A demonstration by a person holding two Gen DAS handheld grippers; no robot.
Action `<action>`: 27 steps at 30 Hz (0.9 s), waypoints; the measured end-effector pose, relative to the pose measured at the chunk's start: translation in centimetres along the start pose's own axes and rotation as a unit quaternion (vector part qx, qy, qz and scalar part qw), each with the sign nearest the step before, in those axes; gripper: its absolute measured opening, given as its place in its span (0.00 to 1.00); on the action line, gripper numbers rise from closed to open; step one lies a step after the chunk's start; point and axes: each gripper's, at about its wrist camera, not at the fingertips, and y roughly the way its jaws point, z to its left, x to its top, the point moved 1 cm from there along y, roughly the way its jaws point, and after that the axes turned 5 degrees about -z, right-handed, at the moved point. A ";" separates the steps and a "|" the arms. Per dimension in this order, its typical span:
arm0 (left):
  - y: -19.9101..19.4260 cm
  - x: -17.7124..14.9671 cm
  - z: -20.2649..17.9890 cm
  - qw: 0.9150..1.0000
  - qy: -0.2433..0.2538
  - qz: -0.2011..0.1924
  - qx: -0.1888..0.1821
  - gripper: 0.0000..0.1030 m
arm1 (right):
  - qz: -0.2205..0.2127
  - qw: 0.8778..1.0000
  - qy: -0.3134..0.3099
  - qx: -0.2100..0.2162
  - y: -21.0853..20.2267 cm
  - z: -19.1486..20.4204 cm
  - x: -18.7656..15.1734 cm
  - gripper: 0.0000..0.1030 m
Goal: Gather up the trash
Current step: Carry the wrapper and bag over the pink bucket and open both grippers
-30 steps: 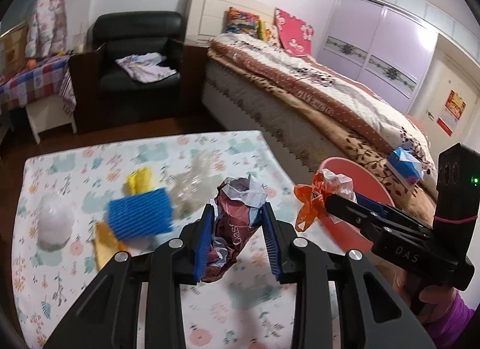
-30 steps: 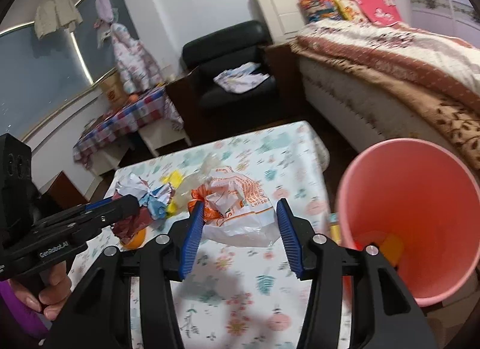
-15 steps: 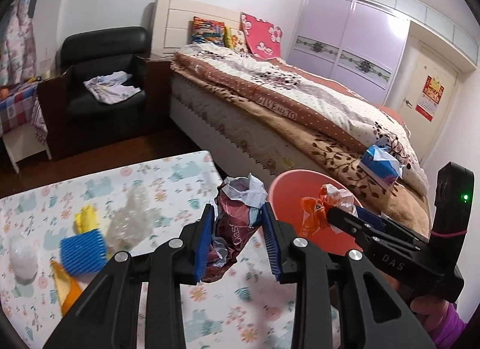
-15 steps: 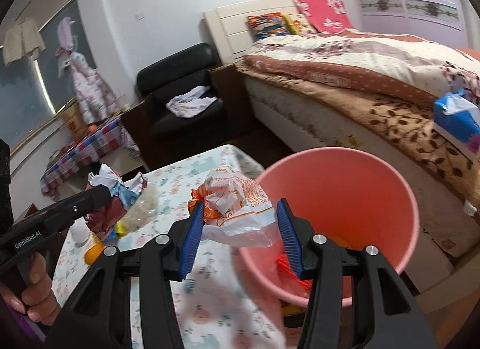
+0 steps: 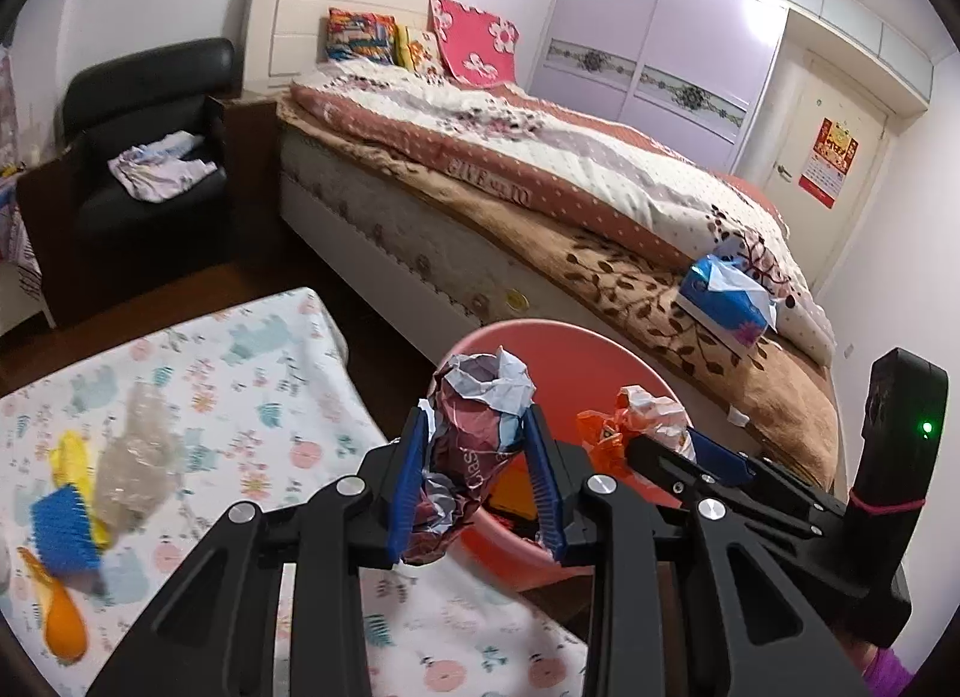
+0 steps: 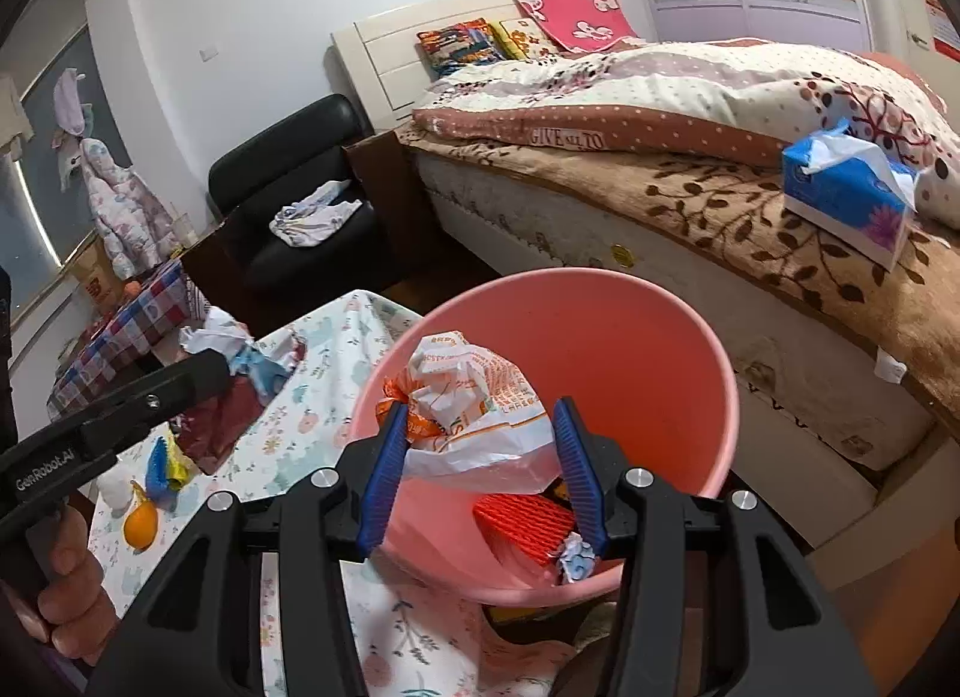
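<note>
1. The pink bin (image 6: pixel 660 373) beside the counter (image 5: pixel 252 397) already holds red netting (image 6: pixel 522 523) and other scraps.
2. The right tool (image 6: pixel 474 457) is clamped on an orange-and-white bag (image 6: pixel 474 397), poised over the bin's mouth, not yet dropped.
3. The left tool (image 5: pixel 474 475) grips a crumpled red wrapper (image 5: pixel 474 421) at the bin's rim.
4. Left on the counter: clear plastic (image 5: pixel 138 451), blue netting (image 5: pixel 60 529), yellow and orange bits.
</note>
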 end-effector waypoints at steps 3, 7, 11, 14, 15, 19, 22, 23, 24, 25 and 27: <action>1.4 -0.1 -0.8 1.000 0.003 0.008 -0.005 0.31 | 0.002 1.000 0.001 -0.008 0.0 -0.6 -0.2 0.48; 2.9 -0.1 -1.7 1.000 0.005 0.017 -0.009 0.32 | 0.007 1.000 0.003 -0.014 0.2 -1.1 -0.4 0.48; 4.1 -0.4 -2.2 1.000 0.003 0.026 -0.011 0.33 | 0.009 1.000 0.004 -0.020 0.3 -1.6 -0.6 0.48; 4.8 -0.5 -2.4 1.000 0.001 0.030 -0.010 0.35 | 0.012 1.000 0.007 -0.023 0.5 -2.0 -0.7 0.48; 4.8 -0.5 -2.4 0.999 0.000 0.030 -0.011 0.37 | 0.013 1.000 0.007 -0.024 0.5 -2.0 -0.8 0.48; 4.9 -0.4 -2.6 1.000 0.001 0.027 -0.015 0.48 | 0.018 0.999 0.007 -0.026 0.8 -2.1 -0.9 0.48; 4.8 -0.3 -2.7 0.999 0.006 0.027 -0.019 0.50 | 0.017 0.999 0.004 -0.027 0.9 -2.0 -0.9 0.48; 4.7 -0.2 -2.6 0.999 0.007 0.025 -0.020 0.50 | 0.017 1.000 0.004 -0.025 1.0 -2.0 -1.0 0.49; 4.6 -0.2 -2.5 0.999 0.007 0.025 -0.020 0.50 | 0.018 1.000 0.004 -0.024 1.0 -2.0 -0.9 0.49; 4.4 -0.2 -2.4 1.000 0.006 0.024 -0.020 0.50 | 0.019 1.000 0.005 -0.021 1.1 -1.9 -1.0 0.49; 4.2 -0.1 -2.2 1.000 0.004 0.023 -0.020 0.50 | 0.021 1.000 0.010 -0.018 1.1 -1.9 -1.0 0.50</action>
